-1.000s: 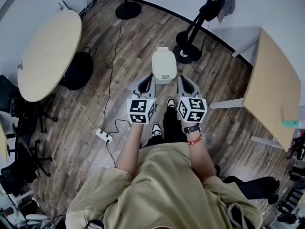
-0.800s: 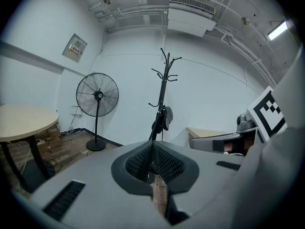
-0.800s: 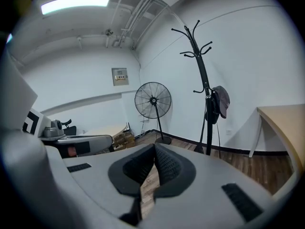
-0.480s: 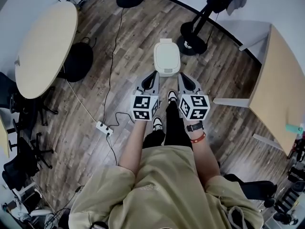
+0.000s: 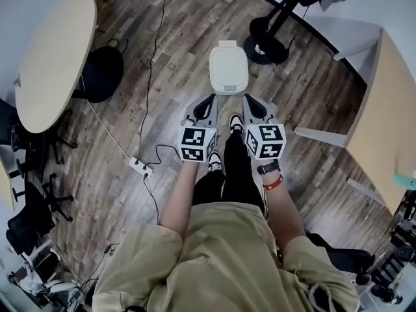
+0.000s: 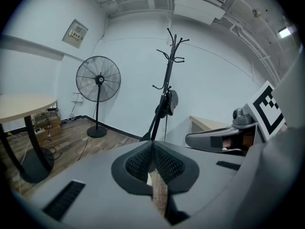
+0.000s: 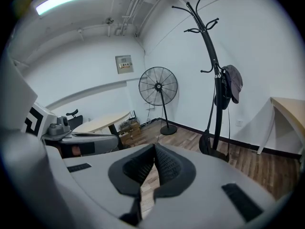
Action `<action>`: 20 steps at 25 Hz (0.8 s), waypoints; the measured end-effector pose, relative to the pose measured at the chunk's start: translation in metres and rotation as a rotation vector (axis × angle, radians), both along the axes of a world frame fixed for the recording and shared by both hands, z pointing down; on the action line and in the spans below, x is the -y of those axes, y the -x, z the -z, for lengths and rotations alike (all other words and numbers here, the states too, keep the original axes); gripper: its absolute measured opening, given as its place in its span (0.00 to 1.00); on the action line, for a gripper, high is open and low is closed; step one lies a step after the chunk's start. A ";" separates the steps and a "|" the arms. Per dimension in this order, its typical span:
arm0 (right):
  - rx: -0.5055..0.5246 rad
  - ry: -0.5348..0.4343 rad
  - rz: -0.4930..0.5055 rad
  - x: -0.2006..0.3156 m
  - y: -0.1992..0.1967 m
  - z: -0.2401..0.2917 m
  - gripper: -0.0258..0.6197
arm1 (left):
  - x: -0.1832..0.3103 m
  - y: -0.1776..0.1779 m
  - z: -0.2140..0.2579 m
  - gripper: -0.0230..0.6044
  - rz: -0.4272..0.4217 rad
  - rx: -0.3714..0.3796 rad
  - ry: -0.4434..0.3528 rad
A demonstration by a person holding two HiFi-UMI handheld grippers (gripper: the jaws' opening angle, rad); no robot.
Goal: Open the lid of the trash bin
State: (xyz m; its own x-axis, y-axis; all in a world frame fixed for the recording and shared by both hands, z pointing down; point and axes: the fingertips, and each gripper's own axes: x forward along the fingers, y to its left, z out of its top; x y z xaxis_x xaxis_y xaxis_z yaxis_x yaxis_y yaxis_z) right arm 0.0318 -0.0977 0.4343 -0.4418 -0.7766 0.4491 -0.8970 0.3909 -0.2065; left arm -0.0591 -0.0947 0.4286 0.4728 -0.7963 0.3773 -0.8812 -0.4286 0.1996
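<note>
Left gripper (image 5: 209,100) and right gripper (image 5: 249,101): jaws pressed together at the tips, nothing between them. Held side by side above the person's shoes, pointed forward and down, probably to line up on the target before reaching. Just beyond the tips, on the wooden floor (image 5: 162,57): the white trash bin (image 5: 227,90), lid (image 5: 227,65) down, untouched. Absent from both gripper views, aimed too high, toward the coat stand (image 7: 214,80) and fan (image 6: 98,80). Likely next: stooping closer to reach the lid's front edge.
</note>
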 end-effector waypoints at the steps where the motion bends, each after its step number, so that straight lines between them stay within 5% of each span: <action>1: -0.002 0.005 0.006 0.003 0.000 -0.005 0.06 | 0.002 -0.002 -0.006 0.07 -0.002 0.000 0.007; 20: -0.015 0.154 0.058 0.040 -0.003 -0.125 0.06 | 0.037 -0.016 -0.101 0.07 0.000 -0.008 0.113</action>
